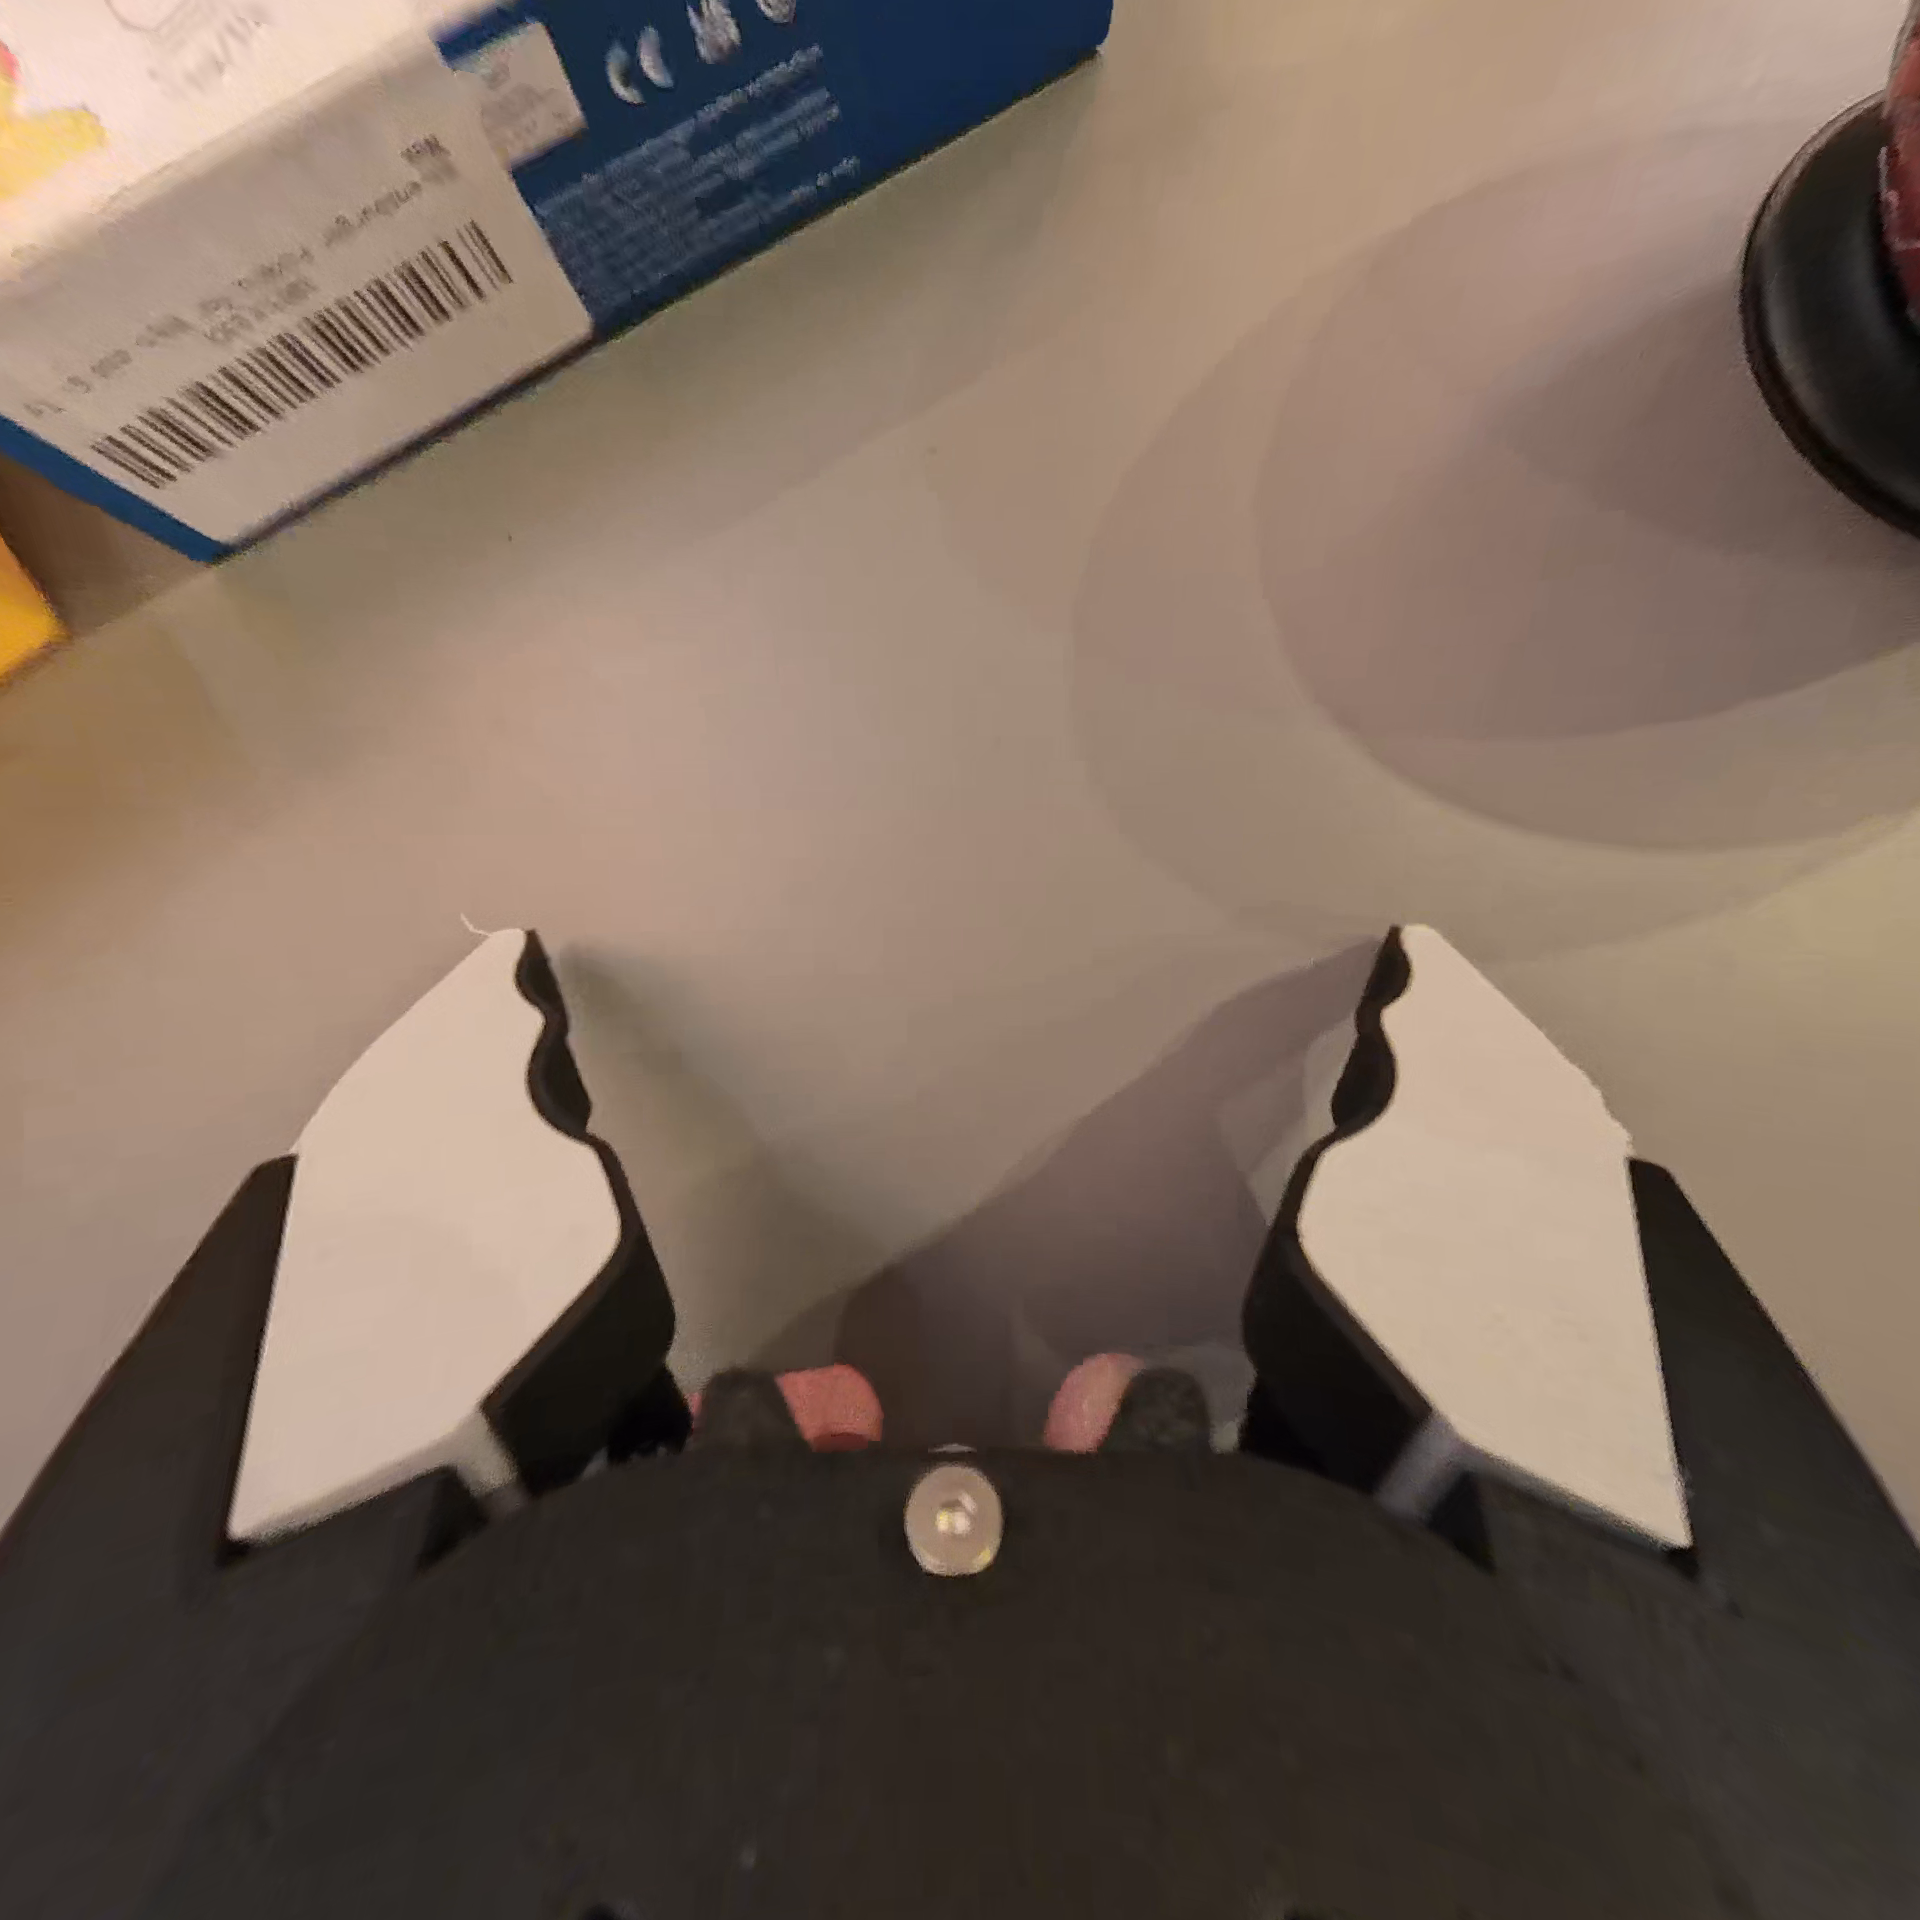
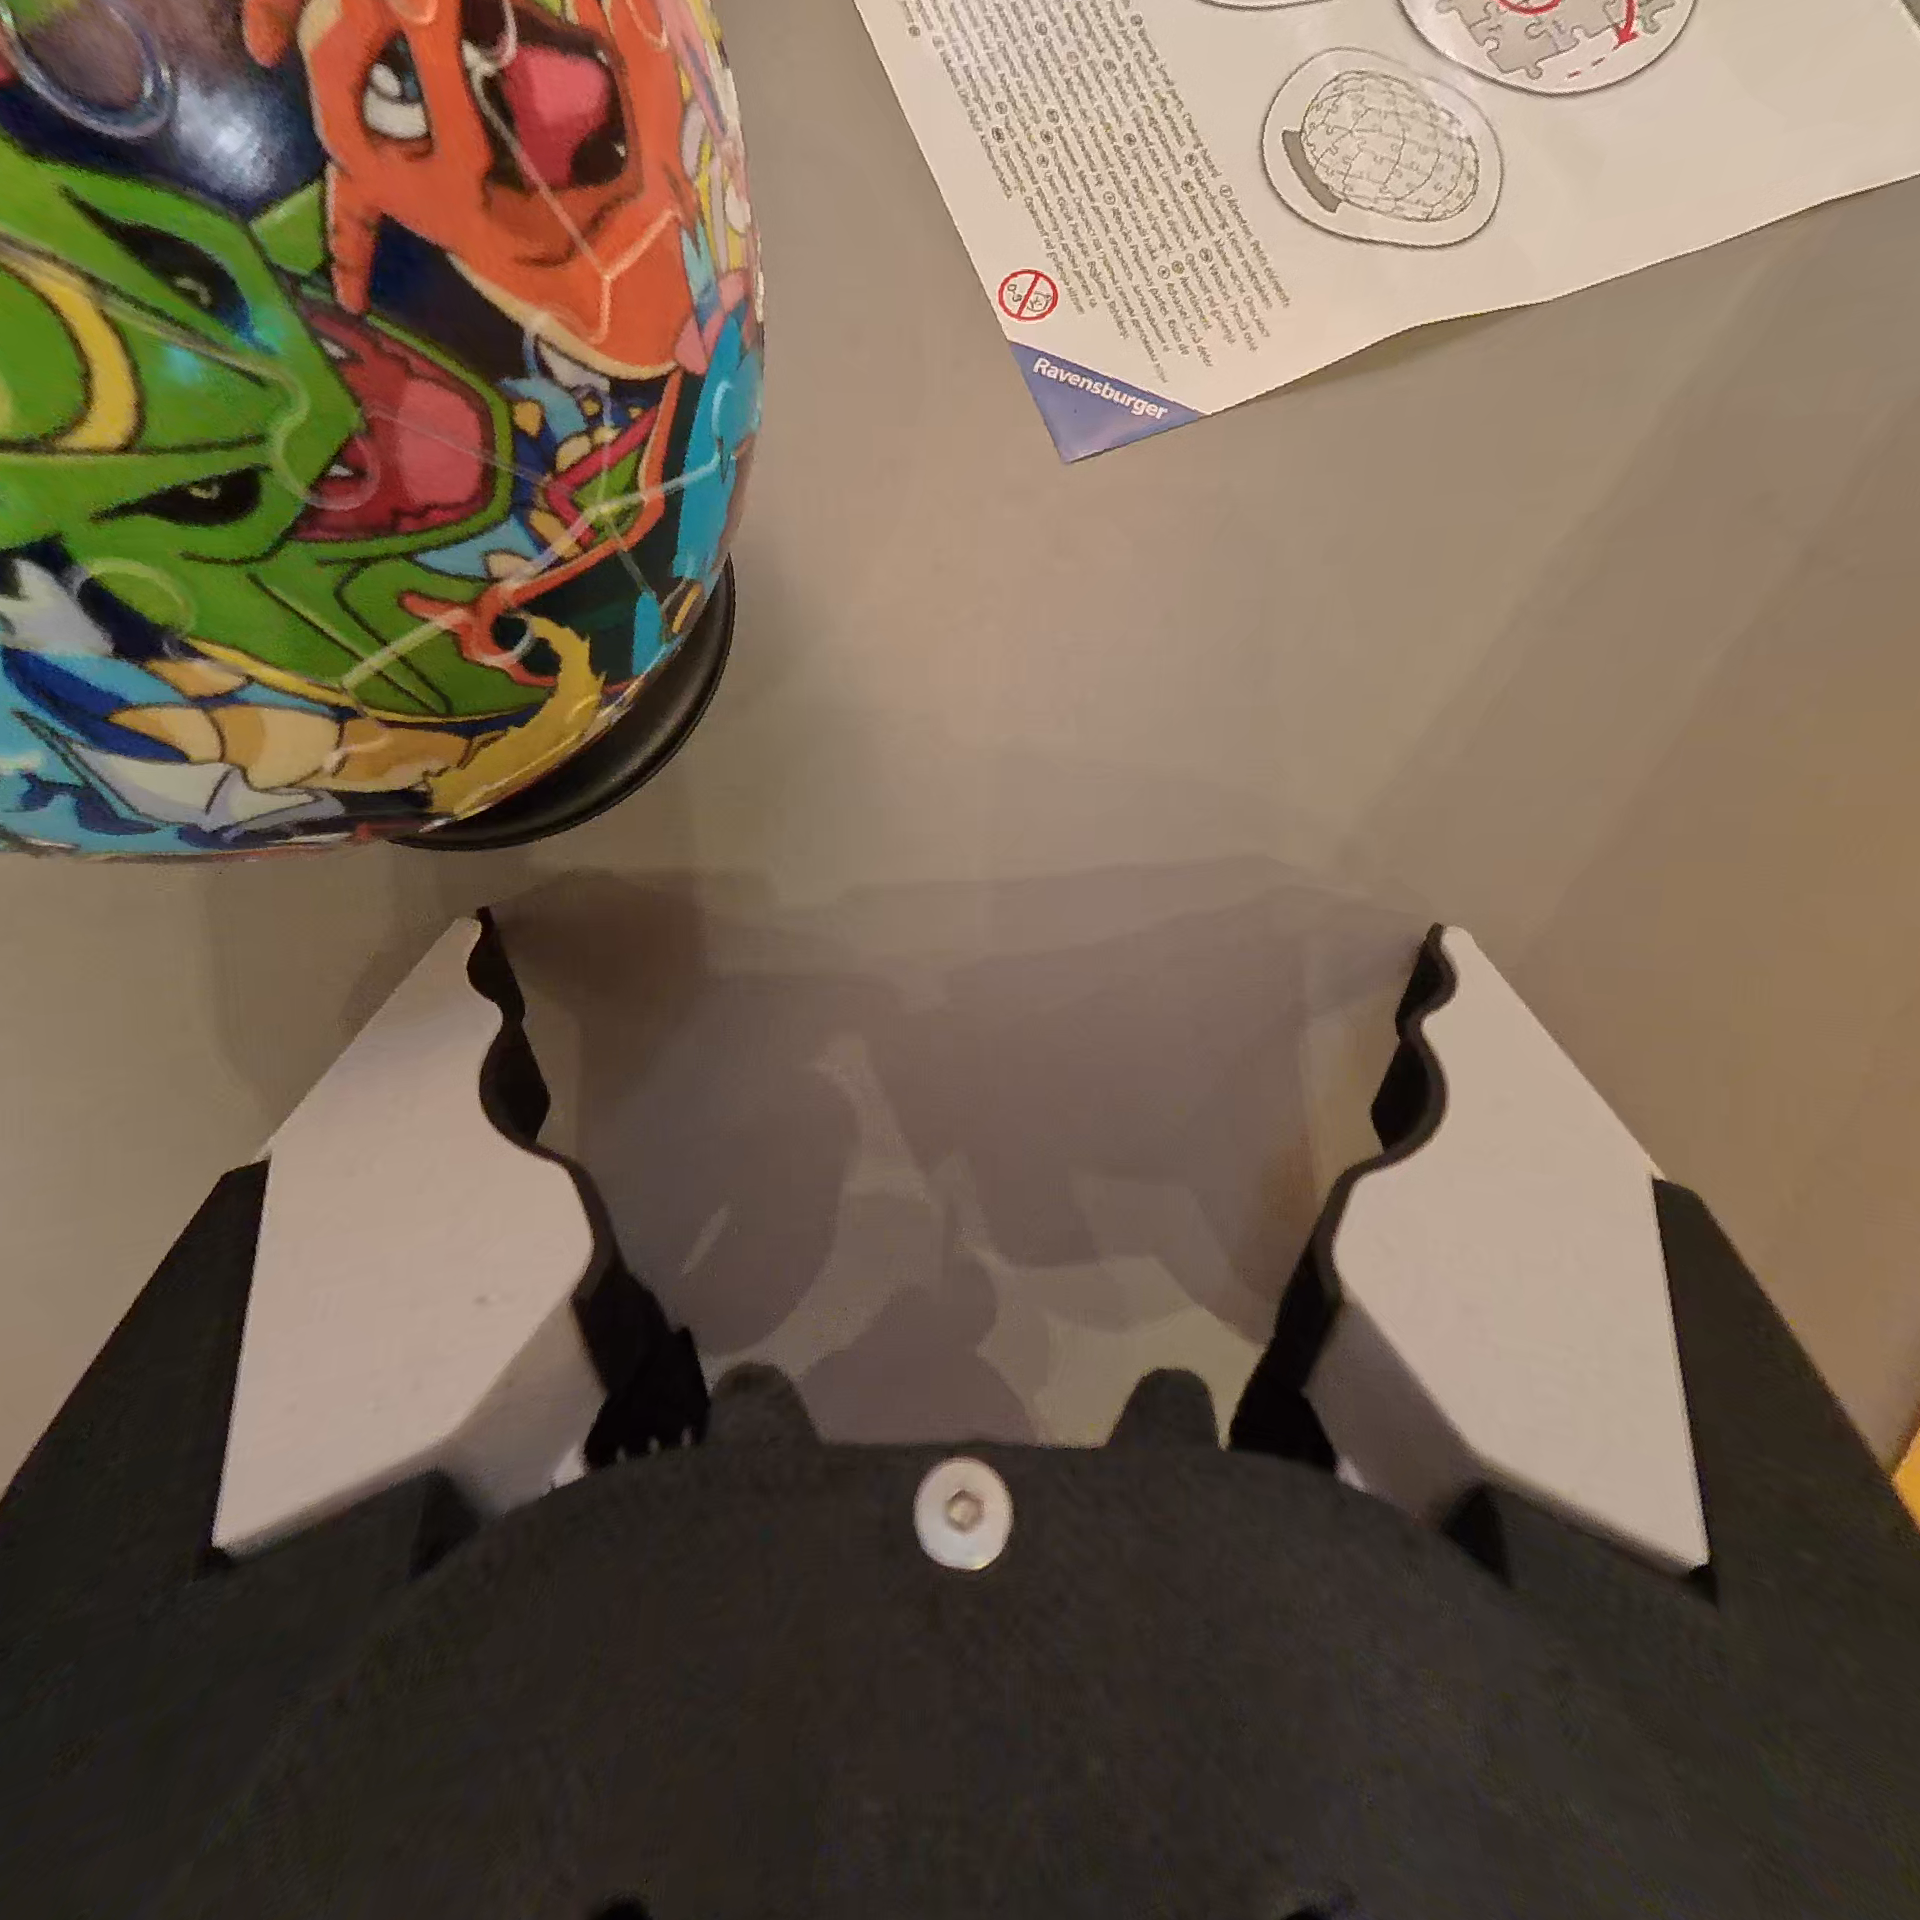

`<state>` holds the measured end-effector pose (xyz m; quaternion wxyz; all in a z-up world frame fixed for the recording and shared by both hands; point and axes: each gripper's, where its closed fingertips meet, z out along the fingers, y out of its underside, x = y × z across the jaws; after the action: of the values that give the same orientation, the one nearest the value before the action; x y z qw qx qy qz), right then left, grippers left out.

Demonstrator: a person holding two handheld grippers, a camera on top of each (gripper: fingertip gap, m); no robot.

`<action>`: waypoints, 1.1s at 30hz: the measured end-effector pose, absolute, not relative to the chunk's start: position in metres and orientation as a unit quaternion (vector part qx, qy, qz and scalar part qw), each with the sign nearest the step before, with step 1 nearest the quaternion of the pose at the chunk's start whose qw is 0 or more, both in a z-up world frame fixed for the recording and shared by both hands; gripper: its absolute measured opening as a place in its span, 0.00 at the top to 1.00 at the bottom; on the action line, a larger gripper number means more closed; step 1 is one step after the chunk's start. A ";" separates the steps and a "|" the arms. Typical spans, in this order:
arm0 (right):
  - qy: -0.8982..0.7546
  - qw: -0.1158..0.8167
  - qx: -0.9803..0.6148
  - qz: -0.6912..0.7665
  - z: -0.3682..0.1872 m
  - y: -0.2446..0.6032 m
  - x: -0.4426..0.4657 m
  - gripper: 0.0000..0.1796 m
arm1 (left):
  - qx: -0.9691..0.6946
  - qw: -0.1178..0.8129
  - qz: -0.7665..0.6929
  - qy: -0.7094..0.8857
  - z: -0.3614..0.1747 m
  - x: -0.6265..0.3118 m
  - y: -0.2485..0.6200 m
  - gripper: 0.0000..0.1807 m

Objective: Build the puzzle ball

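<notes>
Both tongs, left (image 1: 961,940) and right (image 2: 961,925), gape wide and empty over the grey table (image 1: 831,675). By my judgement the puzzle ball (image 2: 343,416) looks assembled, seated on its black stand (image 2: 665,717) ahead-left of the right tongs, apart from them; little remains beyond withdrawing.

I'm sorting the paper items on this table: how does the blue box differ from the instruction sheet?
The blue box is a solid carton with a white barcode label; the instruction sheet is one flat white page with line drawings. The box is mostly blue; the sheet has only a blue corner. Both lie on the grey table.
</notes>
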<state>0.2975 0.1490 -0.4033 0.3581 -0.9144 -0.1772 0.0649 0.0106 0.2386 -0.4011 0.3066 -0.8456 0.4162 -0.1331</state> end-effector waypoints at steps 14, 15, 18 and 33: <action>-0.175 0.358 -0.915 0.065 -0.403 0.149 0.298 0.11 | -0.866 0.305 -0.122 0.377 -0.404 -0.005 0.251 0.19; -0.175 0.358 -0.915 0.064 -0.403 0.149 0.298 0.11 | -0.865 0.302 -0.125 0.381 -0.404 -0.006 0.249 0.19; -0.175 0.358 -0.915 0.064 -0.403 0.149 0.298 0.11 | -0.851 0.291 -0.140 0.414 -0.405 -0.006 0.239 0.19; -0.175 0.358 -0.915 0.065 -0.403 0.149 0.298 0.11 | -0.834 0.334 -0.113 0.424 -0.397 -0.003 0.248 0.19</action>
<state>0.2977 0.1494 -0.4032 0.3585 -0.9147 -0.1753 0.0645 -0.0029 0.2476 -0.3972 0.3336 -0.8343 0.4243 -0.1126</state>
